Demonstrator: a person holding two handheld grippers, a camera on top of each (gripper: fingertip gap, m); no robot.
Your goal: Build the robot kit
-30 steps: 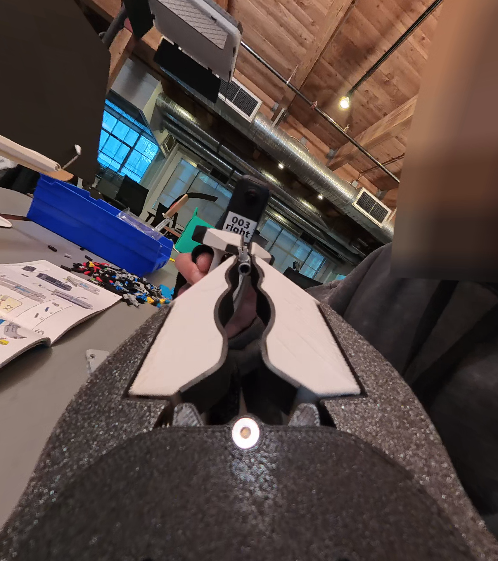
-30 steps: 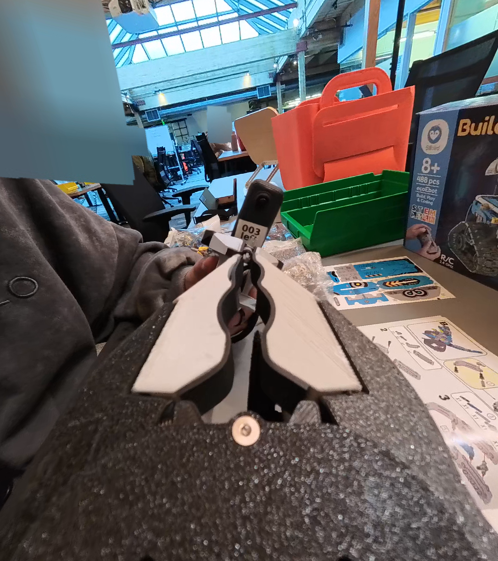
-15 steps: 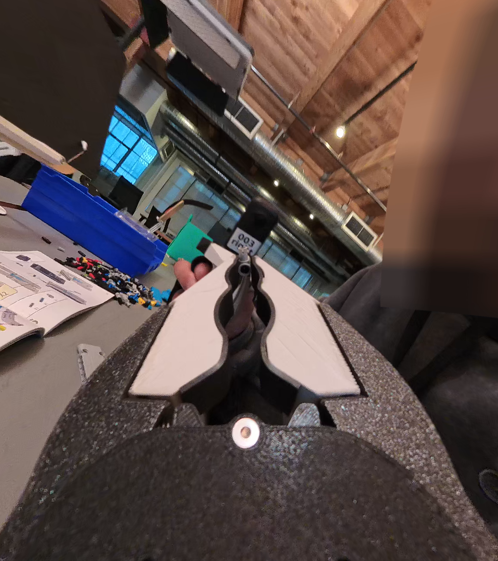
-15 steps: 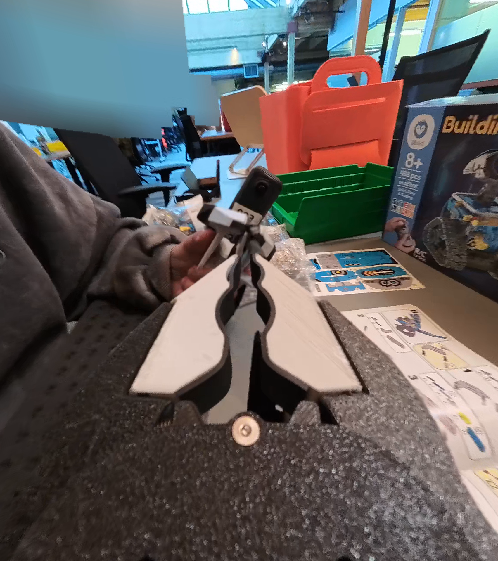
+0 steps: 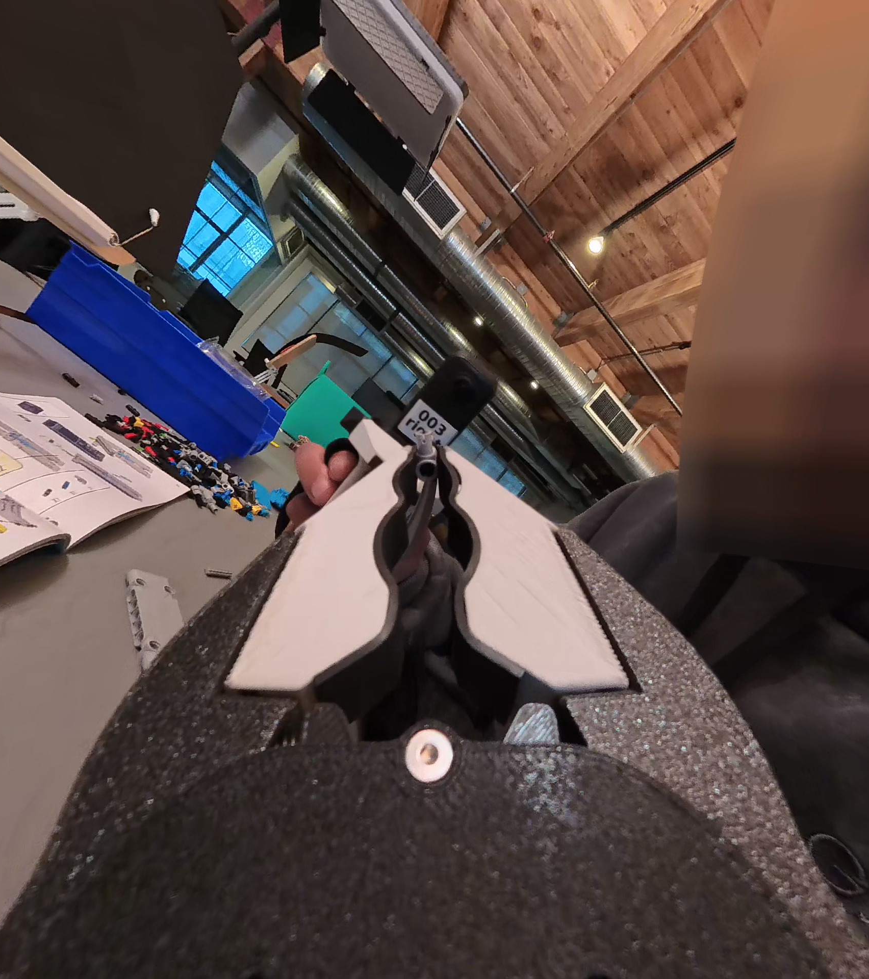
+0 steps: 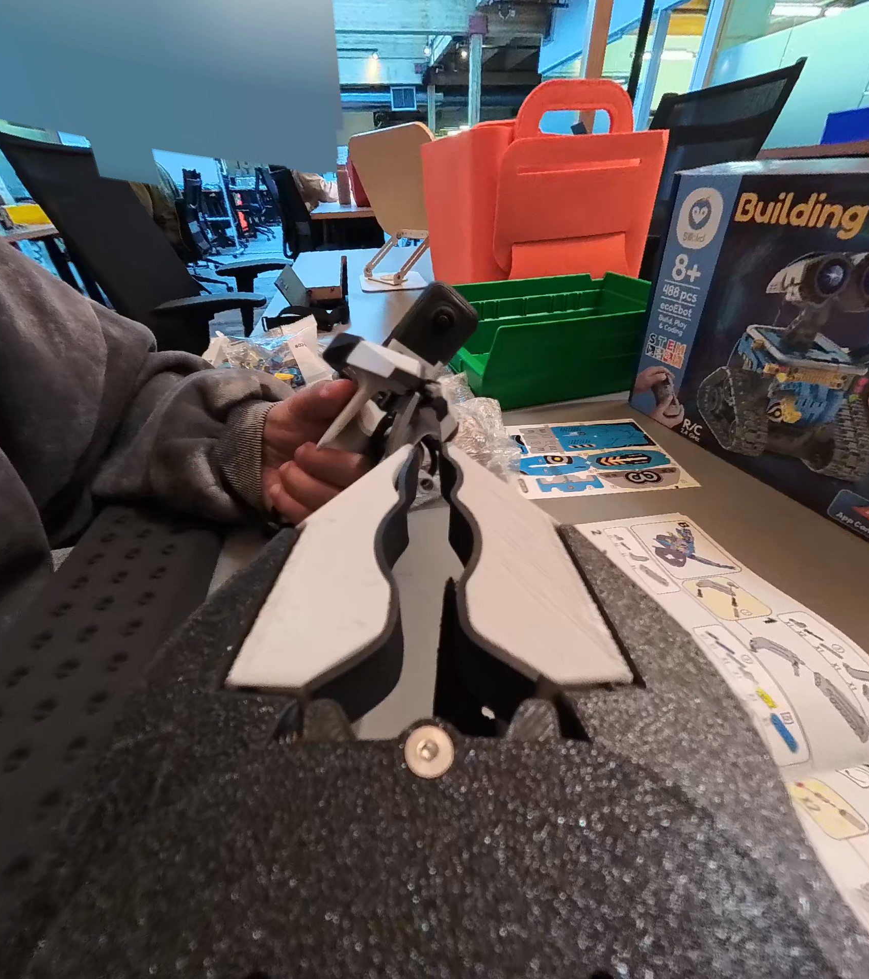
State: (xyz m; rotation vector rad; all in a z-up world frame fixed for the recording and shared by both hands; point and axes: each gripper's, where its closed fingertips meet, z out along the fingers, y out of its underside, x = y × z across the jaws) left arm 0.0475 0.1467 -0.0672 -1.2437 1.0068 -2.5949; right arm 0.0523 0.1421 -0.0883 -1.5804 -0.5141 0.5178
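In the left wrist view my left gripper [image 5: 424,462] is shut on a small grey connector [image 5: 425,468] with a thin black tube [image 5: 414,522] running back between the fingers. The right gripper's tips meet it head on, with a hand [image 5: 322,479] behind them. In the right wrist view my right gripper [image 6: 428,451] is closed to a narrow gap on a small grey part [image 6: 426,483]. It is tip to tip with the left gripper [image 6: 411,402], which a hand [image 6: 305,461] holds. Where the tips meet is partly hidden.
On the grey table lie an open instruction booklet [image 5: 24,477], a pile of small coloured bricks [image 5: 194,466], a blue bin [image 5: 146,360] and a loose grey beam [image 5: 151,609]. On the other side are a green bin [image 6: 543,339], an orange bag [image 6: 543,185], a toy box [image 6: 792,344], a sticker sheet [image 6: 596,461] and plastic bags [image 6: 273,349]. Both grippers' tips are close together, under 4 cm apart.
Both grippers stay tip to tip and shut. The left gripper has tilted over in the right wrist view, and both views have swung slightly, showing more table.
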